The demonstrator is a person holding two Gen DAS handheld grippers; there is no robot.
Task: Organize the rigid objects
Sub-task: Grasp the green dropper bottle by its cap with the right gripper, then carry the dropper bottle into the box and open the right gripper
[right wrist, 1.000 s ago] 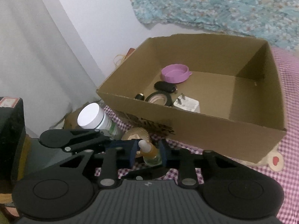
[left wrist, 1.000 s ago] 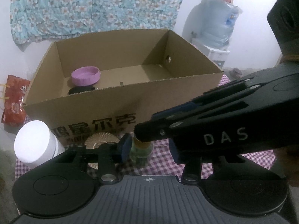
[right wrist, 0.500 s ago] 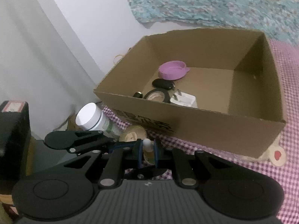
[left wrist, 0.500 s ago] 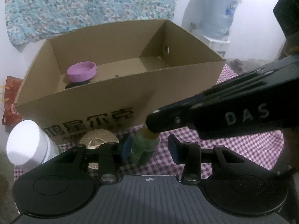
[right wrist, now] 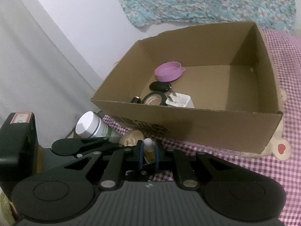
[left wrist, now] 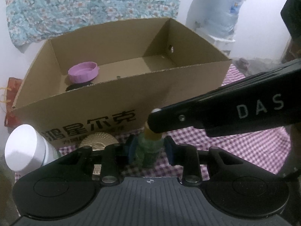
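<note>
Left wrist view: the left gripper [left wrist: 150, 150] is closing narrowly around a small green bottle [left wrist: 149, 150] standing on the checked cloth [left wrist: 235, 143]; whether both pads press it is unclear. The right gripper [right wrist: 148, 155] clamps the bottle's neck. At twelve o'clock, the cardboard box [left wrist: 120, 101] holds a purple lid [left wrist: 83, 73]. Only the right wrist view shows the black key fob [right wrist: 160, 86], tape roll [right wrist: 154, 99] and white plug [right wrist: 180, 100] inside.

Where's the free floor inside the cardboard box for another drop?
Inside the cardboard box, the floor from the middle to the right wall is bare. The left end is crowded: purple lid, black key fob, tape roll, white charger. Outside, the checkered cloth to the right is clear.
</note>
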